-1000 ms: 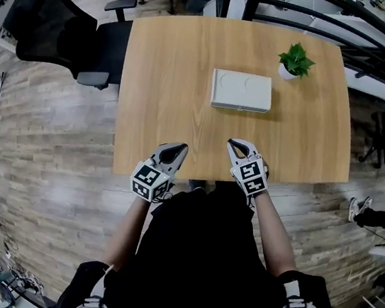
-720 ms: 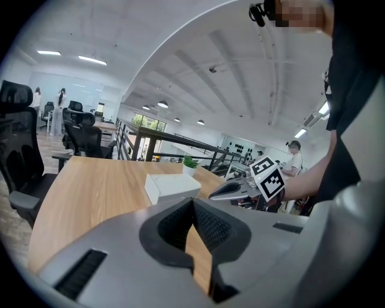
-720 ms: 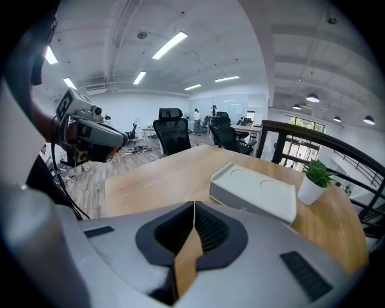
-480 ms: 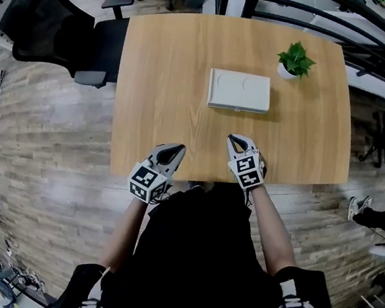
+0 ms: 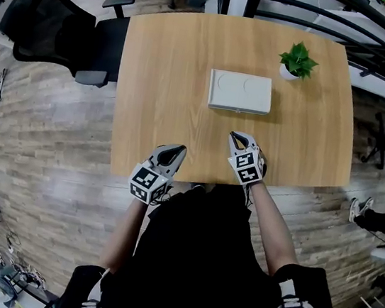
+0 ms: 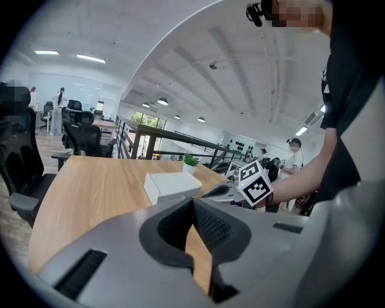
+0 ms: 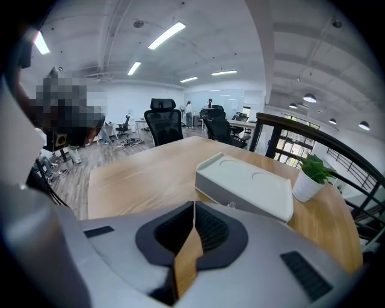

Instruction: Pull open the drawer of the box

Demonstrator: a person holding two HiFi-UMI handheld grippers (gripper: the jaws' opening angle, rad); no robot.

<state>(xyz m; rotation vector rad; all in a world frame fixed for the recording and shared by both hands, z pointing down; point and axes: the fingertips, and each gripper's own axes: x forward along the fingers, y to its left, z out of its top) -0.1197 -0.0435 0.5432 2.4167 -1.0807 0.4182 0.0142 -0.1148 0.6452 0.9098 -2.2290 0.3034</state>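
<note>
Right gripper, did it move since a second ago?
Yes, a little: the right gripper has edged forward over the table, closer to the front of the white box.

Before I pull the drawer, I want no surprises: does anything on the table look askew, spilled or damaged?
Nothing stands out. The white box lies flat on the table, its drawer shut; the potted plant stands upright apart from it, nothing spilled.

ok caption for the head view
Left gripper and right gripper, shut and empty, at the table edge, short of the closed box
</note>
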